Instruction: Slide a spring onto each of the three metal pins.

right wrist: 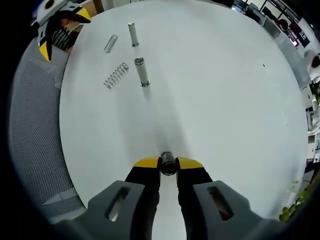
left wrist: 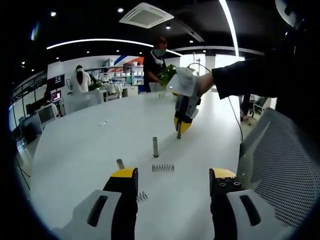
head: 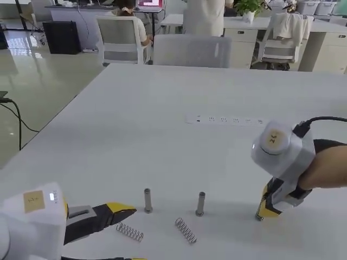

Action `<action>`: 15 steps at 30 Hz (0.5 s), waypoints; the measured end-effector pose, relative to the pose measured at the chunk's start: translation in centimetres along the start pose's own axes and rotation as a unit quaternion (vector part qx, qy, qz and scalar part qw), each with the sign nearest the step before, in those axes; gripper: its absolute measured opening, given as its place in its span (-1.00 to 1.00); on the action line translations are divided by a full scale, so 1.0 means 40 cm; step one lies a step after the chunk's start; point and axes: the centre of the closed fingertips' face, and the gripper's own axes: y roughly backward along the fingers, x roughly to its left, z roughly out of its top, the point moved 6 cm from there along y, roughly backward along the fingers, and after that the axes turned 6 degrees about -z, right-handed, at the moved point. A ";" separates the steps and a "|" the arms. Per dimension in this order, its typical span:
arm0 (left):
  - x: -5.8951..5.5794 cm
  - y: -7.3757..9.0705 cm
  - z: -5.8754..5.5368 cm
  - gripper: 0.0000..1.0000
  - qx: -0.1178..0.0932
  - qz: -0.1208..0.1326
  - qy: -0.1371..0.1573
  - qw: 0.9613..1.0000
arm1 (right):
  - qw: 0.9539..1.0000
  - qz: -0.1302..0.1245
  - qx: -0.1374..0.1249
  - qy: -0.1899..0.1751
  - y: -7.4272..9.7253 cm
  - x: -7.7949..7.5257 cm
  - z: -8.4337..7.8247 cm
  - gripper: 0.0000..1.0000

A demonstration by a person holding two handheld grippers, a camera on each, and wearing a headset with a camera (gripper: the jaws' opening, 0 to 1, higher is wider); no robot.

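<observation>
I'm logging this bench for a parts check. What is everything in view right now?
metal pins: two, silver, upright and bare, mid-table
loose springs: two, silver, lying flat just on the near side of the pins
held spring: one, silver, between the right gripper's jaws
table: one, white
power strip: one, white, farther back on the table
chairs: at least three, grey and white, past the table's far edge
people: two, at desks behind
left gripper: yellow-tipped, open, by the loose springs
right gripper: yellow-tipped, shut on the held spring, tips at the tabletop
</observation>
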 end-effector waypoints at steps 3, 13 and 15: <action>0.000 0.000 0.000 0.12 -0.001 0.000 0.000 1.000 | 1.000 -0.001 0.001 0.001 -0.004 0.000 -0.001 -0.72; 0.001 0.002 -0.002 0.11 -0.001 0.002 0.002 1.000 | 1.000 0.000 0.005 0.004 -0.012 0.003 -0.003 -0.64; 0.000 0.002 -0.002 0.11 -0.001 0.002 0.002 1.000 | 1.000 0.001 0.006 0.004 -0.014 0.004 -0.005 -0.62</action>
